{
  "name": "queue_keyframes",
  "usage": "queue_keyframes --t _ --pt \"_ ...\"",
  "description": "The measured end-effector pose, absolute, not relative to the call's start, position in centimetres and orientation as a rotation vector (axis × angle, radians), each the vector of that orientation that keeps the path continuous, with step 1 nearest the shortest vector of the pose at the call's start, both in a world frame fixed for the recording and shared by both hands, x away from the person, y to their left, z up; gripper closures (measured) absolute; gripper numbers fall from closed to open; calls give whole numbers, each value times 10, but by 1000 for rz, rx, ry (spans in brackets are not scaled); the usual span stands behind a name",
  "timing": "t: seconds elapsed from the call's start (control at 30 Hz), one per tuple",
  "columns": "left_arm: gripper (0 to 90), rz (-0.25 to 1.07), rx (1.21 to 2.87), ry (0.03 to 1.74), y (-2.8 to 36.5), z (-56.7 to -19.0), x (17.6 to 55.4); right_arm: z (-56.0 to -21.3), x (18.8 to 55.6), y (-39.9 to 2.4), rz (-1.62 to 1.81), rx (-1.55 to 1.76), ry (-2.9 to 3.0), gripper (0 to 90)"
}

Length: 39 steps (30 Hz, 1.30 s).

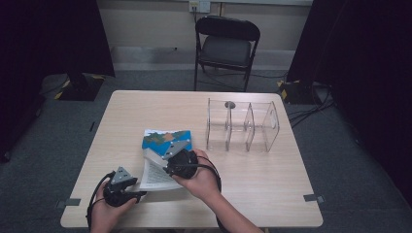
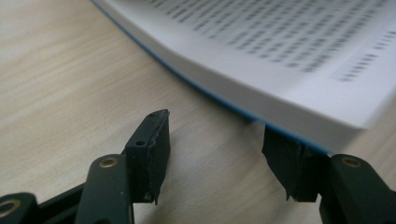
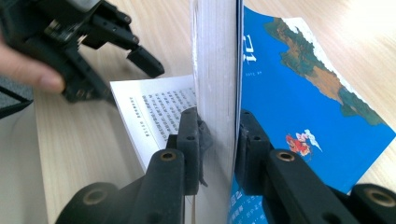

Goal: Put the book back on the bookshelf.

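Note:
A paperback book (image 1: 166, 138) with a blue landscape cover lies open on the wooden table (image 1: 272, 170). My right gripper (image 1: 164, 161) is shut on a thick block of its pages (image 3: 215, 70) and holds them upright on edge, with the blue cover (image 3: 299, 93) lying beside them. A printed page (image 3: 163, 112) lies flat on the far side. My left gripper (image 1: 141, 194) rests low on the table at that page's near corner. Its jaws stand apart with bare table between them (image 2: 217, 158), and the page block (image 2: 280, 60) overhangs one fingertip (image 2: 289, 163).
A clear acrylic rack (image 1: 243, 127) with upright dividers stands on the table to the right of the book. A black folding chair (image 1: 227, 43) sits beyond the far edge. Dark curtains hang on both sides, and cables lie on the floor at the right.

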<state>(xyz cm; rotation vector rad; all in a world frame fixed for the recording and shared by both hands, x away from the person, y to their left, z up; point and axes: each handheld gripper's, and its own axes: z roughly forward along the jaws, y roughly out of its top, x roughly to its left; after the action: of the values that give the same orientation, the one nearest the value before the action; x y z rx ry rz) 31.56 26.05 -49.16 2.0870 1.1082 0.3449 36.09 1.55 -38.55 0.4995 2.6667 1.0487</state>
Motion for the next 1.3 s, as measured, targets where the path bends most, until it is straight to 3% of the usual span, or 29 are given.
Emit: queue_keyframes --t 0.1,0.7,0.8,0.97,1.0,1.03,1.3 --pt "398 244 2028 1081 262 -495 321 -391 357 14 1037 490 2670 745" --pt "385 196 2046 963 247 -496 323 -438 339 13 1013 413 2705 713" --pt "384 211 2061 951 245 -497 323 -444 340 14 1034 415 2758 617" --pt "389 237 2099 923 245 -496 322 -447 337 13 1085 413 2767 607" --pt "389 234 2094 919 245 -496 322 -447 337 11 1117 426 2771 576" --pt "388 234 2095 918 245 -496 322 -449 339 8 1143 446 2798 474" --pt "389 246 2107 908 245 -496 321 -453 329 0 1172 354 2760 343"
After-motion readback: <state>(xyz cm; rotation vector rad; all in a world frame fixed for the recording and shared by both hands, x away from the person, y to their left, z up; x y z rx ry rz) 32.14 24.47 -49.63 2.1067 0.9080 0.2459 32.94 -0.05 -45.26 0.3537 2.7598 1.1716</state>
